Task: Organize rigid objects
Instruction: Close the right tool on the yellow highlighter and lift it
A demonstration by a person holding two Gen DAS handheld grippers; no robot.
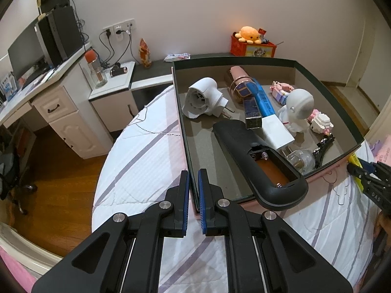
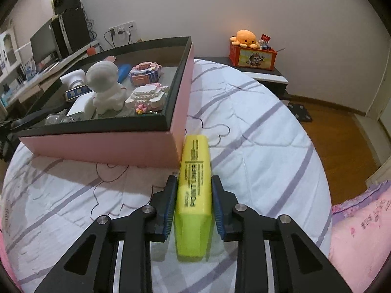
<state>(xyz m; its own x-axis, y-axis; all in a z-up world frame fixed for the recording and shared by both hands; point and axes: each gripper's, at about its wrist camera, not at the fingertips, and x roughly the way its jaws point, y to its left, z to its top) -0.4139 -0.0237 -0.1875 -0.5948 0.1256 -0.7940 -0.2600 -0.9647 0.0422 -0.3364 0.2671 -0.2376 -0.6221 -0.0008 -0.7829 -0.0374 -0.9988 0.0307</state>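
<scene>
Two grippers over bed, right gripper (image 2: 194,195) clamping yellow highlighter (image 2: 194,195), pink box (image 2: 105,146) beside

Box (image 2: 107,146) wall just ahead of highlighter (image 2: 194,195), bare bedspread (image 2: 256,151) rightward, crowded box interior

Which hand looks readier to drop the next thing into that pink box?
The right. Its tool is shut on the yellow highlighter, just beside the pink box. The left tool is shut and holds nothing, at the box's near edge.
</scene>
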